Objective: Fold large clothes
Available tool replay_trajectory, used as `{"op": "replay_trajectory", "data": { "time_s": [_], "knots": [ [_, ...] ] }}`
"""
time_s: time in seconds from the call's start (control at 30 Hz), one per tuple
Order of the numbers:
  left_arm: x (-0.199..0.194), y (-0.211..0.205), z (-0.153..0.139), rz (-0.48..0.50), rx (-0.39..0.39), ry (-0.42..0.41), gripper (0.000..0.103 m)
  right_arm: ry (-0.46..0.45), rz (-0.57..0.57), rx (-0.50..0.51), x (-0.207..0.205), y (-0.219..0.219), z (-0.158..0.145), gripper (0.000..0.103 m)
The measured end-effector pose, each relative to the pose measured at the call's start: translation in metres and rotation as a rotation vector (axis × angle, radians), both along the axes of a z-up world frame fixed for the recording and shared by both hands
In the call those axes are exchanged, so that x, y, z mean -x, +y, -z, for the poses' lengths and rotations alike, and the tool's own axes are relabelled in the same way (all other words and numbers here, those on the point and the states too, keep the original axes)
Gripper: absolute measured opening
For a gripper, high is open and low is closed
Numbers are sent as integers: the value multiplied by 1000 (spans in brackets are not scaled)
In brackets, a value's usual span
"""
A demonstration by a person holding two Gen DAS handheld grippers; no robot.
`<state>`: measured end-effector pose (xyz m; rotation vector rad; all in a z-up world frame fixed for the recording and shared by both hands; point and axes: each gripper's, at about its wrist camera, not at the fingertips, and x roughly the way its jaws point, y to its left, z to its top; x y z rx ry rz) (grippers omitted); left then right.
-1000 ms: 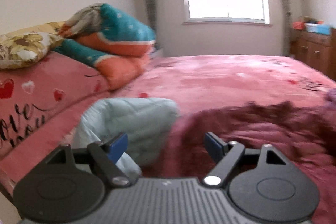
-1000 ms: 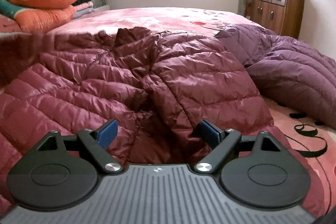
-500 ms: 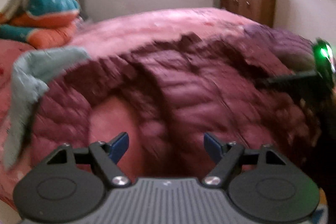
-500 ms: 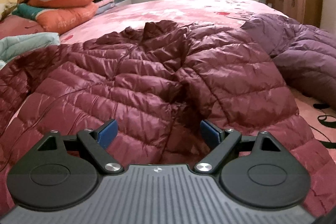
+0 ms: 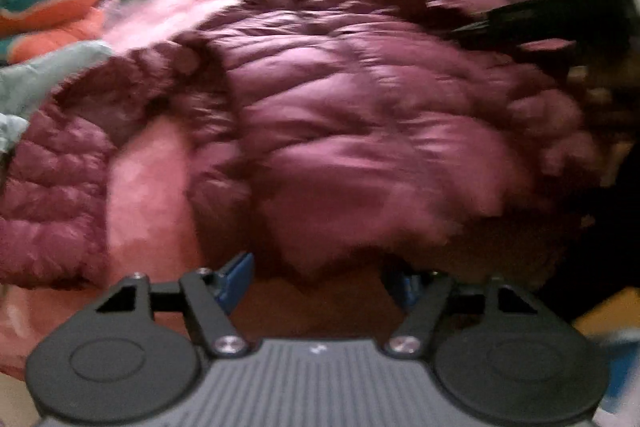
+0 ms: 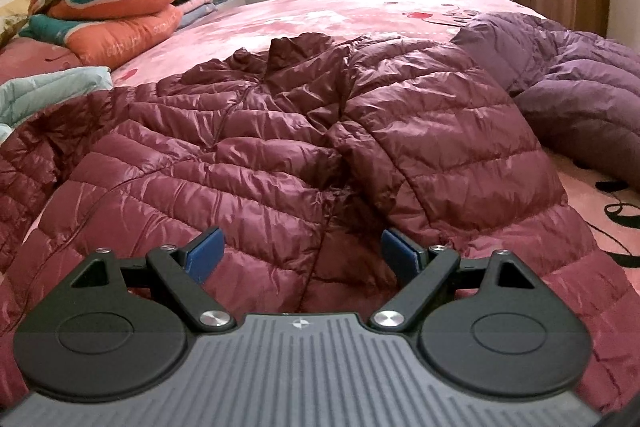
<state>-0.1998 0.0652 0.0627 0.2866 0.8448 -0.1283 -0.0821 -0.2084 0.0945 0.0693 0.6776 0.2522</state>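
The pink bed (image 6: 320,11) carries the maroon down jacket (image 6: 248,155), spread flat in front of you, a purple jacket (image 6: 580,87) beside it. Your right gripper (image 6: 301,253) hovers over the hem, jaws spread — nothing gripped. Your left gripper (image 5: 320,277) has just been closing at the hem's edge — pads not yet pressing fabric.

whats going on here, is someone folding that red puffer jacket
A person with a gripper in each hand is about to fold the maroon down jacket, spread open on the pink bed. The left gripper hangs at its near hem, jaws just been closing, nothing pinched yet. The right gripper hovers open over the front. A purple jacket lies beside it, unfolded.
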Motion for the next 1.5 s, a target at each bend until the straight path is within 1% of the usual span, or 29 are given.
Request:
{"op": "replay_trajectory", "data": {
  "time_s": [0.03,0.1,0.13,0.2,0.27,0.33,0.37,0.4,0.47,0.53,0.57,0.6,0.7,0.8,0.9,1.0,1.2,1.3,1.4,1.5],
  "knots": [
    [-5,4,4,-23,-6,-15,68,-2,-1,4,1,0,0,103],
    [-13,13,11,-54,12,-45,69,-4,-3,10,2,0,0,103],
    [-15,16,14,-65,5,-68,69,-5,-2,12,2,-1,0,103],
    [-19,19,17,-75,-16,-130,70,-6,3,13,2,-3,0,103],
    [-16,21,15,-89,6,-186,70,-2,11,7,1,-6,0,103],
    [-11,19,8,-99,26,-263,70,0,17,-2,1,-8,0,103],
    [-6,18,2,-106,22,-323,70,-1,18,-5,0,-8,0,103],
    [-4,17,-5,-118,20,-367,69,-2,19,-6,0,-8,0,103],
    [8,21,-24,-169,46,-481,70,-4,17,-4,0,-7,0,103],
    [16,28,-39,-230,62,-587,76,-9,11,3,1,-5,0,103],
    [15,30,-40,-245,52,-599,82,-13,7,10,1,-4,0,103],
    [12,33,-39,-245,48,-584,83,-12,5,17,1,-3,1,103],
    [2,37,-23,-259,57,-495,83,0,1,22,-2,1,3,103],
    [-6,37,-8,-245,41,-427,83,3,-3,30,-3,5,4,103],
    [-12,36,5,-235,11,-378,83,17,-5,37,-4,7,7,103],
    [-22,33,19,-200,-48,-330,83,23,-6,41,-4,7,9,103],
    [-26,31,33,-162,-77,-281,86,39,-9,54,-7,9,13,103],
    [-25,30,33,-141,-66,-276,86,41,-11,59,-8,9,14,103],
    [-21,26,33,-98,-79,-277,86,41,-9,55,-9,10,14,103],
    [-13,22,29,-62,-91,-299,87,40,-3,52,-10,10,14,103]
  ]
}}
